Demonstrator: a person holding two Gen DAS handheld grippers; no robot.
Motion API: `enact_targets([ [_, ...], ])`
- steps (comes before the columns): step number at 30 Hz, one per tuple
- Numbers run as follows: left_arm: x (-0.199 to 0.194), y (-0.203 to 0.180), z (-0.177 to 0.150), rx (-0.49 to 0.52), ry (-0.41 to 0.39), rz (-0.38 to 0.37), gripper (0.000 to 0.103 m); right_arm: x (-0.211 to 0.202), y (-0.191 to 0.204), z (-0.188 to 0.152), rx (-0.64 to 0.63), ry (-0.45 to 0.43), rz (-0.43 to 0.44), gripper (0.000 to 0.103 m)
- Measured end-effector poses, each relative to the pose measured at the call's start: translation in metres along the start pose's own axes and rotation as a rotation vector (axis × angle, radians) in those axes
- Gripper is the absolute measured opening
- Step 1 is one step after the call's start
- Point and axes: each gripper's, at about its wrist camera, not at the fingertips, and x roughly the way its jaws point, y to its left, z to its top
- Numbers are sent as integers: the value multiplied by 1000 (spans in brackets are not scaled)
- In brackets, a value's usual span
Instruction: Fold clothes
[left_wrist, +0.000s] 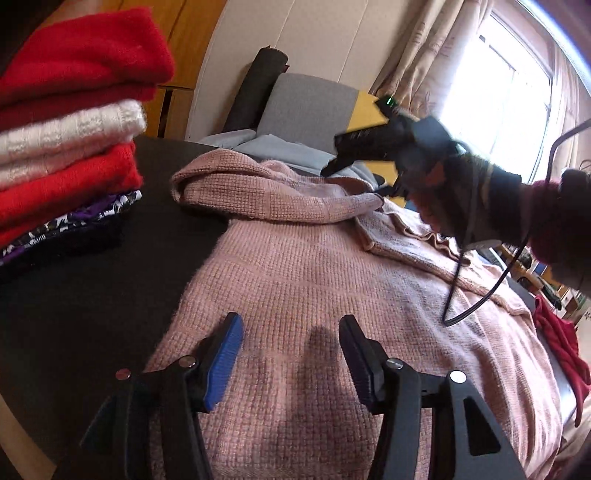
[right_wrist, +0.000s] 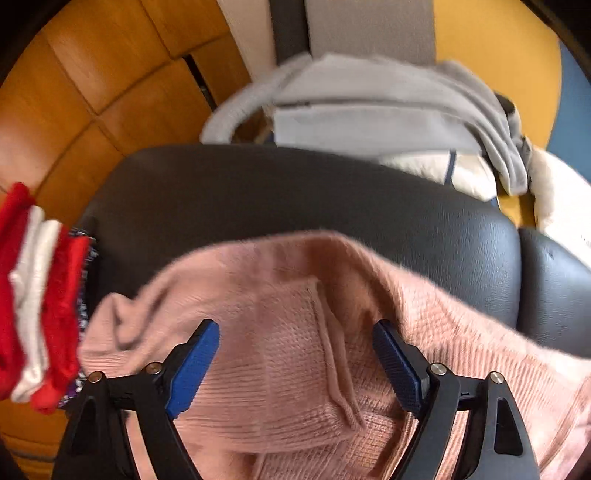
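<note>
Your pink waffle-knit sweater (left_wrist: 295, 266) lies spread on the black padded surface (left_wrist: 92, 295), long axis running away from your left gripper (left_wrist: 291, 354), whose jaws hang wide and empty over its near end. Your right gripper (right_wrist: 295, 365), equally wide with nothing pinched, sits nearer the folded-over sleeve (right_wrist: 295, 332) at the far end. You have one sweater to fold, two grippers, and one stack of folded knits (left_wrist: 66, 122) beside it.
</note>
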Motion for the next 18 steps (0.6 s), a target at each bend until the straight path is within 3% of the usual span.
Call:
enact_targets([
  [3, 1, 1, 0, -4, -5, -9, 56, 10, 0, -4, 7, 33, 8, 103],
  [9, 2, 0, -1, -4, -12, -10, 56, 15, 22, -8, -90, 77, -93, 102],
  [11, 2, 1, -1, -7, -15, -14, 56, 13, 30, -11, -128, 73, -108, 94],
  [16, 3, 0, -1, -7, -19, -13, 56, -1, 30, -14, -138, 53, -135, 37],
  [18, 3, -1, -1, -7, -21, -13, 56, -10, 28, -15, -122, 43, -127, 19],
])
